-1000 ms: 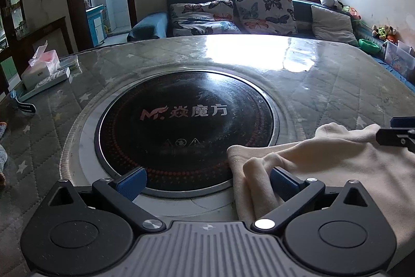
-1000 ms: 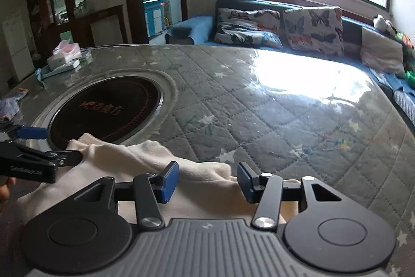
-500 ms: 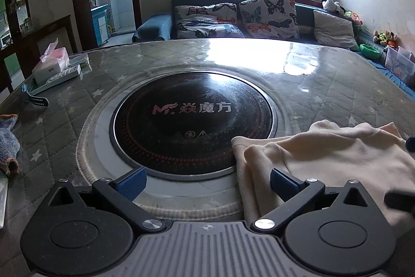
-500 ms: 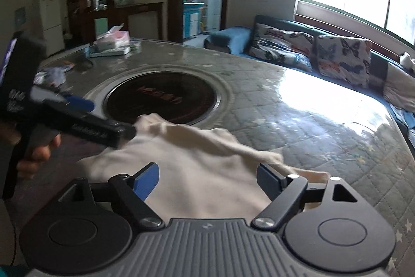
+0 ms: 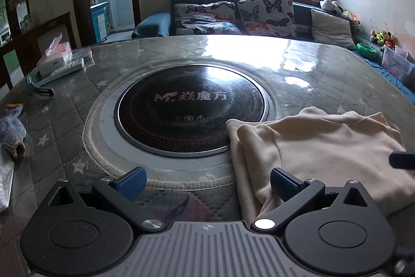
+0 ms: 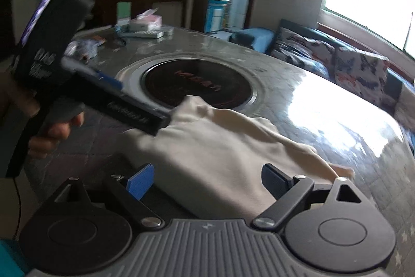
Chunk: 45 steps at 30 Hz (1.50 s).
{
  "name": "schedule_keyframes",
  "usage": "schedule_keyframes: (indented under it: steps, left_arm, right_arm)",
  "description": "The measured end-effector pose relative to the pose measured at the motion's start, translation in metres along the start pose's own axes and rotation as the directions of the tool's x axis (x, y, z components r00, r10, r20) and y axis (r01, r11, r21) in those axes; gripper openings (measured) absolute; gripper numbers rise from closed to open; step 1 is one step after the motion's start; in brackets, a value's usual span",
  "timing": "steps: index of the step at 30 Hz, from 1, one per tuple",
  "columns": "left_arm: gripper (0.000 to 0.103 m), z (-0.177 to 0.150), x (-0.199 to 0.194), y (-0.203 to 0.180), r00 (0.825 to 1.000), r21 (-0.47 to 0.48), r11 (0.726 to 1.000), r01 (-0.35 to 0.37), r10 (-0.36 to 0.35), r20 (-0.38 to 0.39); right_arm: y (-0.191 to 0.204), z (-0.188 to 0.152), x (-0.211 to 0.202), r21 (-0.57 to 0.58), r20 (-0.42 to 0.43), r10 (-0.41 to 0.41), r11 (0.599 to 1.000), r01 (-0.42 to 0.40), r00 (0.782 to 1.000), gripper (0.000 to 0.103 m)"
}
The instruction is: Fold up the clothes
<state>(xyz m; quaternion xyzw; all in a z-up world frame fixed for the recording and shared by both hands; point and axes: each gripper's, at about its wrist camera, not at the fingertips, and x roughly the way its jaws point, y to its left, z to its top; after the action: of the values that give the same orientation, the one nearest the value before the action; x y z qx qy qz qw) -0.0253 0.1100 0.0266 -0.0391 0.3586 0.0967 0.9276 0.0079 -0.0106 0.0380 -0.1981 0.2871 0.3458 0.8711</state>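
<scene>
— What does each camera give you?

— My left view shows one sock (image 5: 11, 129) and one tissue box (image 5: 54, 59) at the tabletop's (image 5: 324, 74) left edge. My right view shows my hand (image 6: 49, 131) holding the left tongs (image 6: 145, 105).

— And the garment?

— One cream garment (image 5: 319, 147) lies folded on the tabletop, overlapping the round black cooktop (image 5: 189, 108). Both left tongs (image 5: 206, 182) and right tongs (image 6: 207, 181) stand wide apart, gripping nothing.

— Room?

— Bare quilted cover beyond the garment, toward the sofa (image 5: 233, 14).
</scene>
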Motion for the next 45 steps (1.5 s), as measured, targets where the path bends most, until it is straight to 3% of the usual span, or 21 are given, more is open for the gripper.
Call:
schedule_keyframes:
  steps: [12, 17, 20, 25, 31, 34, 45]
  left_arm:
    - [0.103, -0.004, 0.004, 0.009, 1.000, -0.019, 1.000, -0.006, 0.006, -0.026]
    - [0.103, -0.004, 0.006, 0.013, 1.000, -0.029, 1.000, -0.002, 0.002, -0.029]
    - [0.103, -0.003, 0.007, 0.018, 1.000, -0.042, 0.999, 0.000, -0.001, -0.030]
    - [0.103, 0.000, 0.007, 0.031, 0.999, -0.121, 0.992, 0.028, -0.033, -0.037]
    - [0.103, 0.003, 0.008, 0.044, 0.993, -0.243, 0.967, 0.083, -0.100, -0.061]
    - [0.103, 0.004, 0.008, 0.044, 0.992, -0.267, 0.960, 0.088, -0.109, -0.066]
    - [0.103, 0.007, 0.009, 0.043, 0.986, -0.354, 0.929, 0.106, -0.146, -0.087]
  right_arm:
    - [0.050, 0.015, 0.017, -0.183, -0.024, 0.052, 0.982, -0.055, 0.998, 0.090]
    - [0.065, 0.019, 0.025, -0.240, -0.047, 0.062, 0.968, -0.071, 0.997, 0.078]
    - [0.072, 0.020, 0.030, -0.266, -0.065, 0.062, 0.961, -0.078, 0.996, 0.065]
    - [0.072, 0.020, 0.037, -0.269, -0.074, 0.048, 0.961, -0.067, 0.996, 0.053]
    - [0.071, 0.020, 0.040, -0.269, -0.069, 0.048, 0.961, -0.065, 0.996, 0.050]
    - [0.072, 0.019, 0.041, -0.281, -0.057, 0.047, 0.958, -0.061, 0.997, 0.044]
    - [0.077, 0.016, 0.041, -0.326, -0.015, 0.074, 0.942, -0.075, 0.997, 0.044]
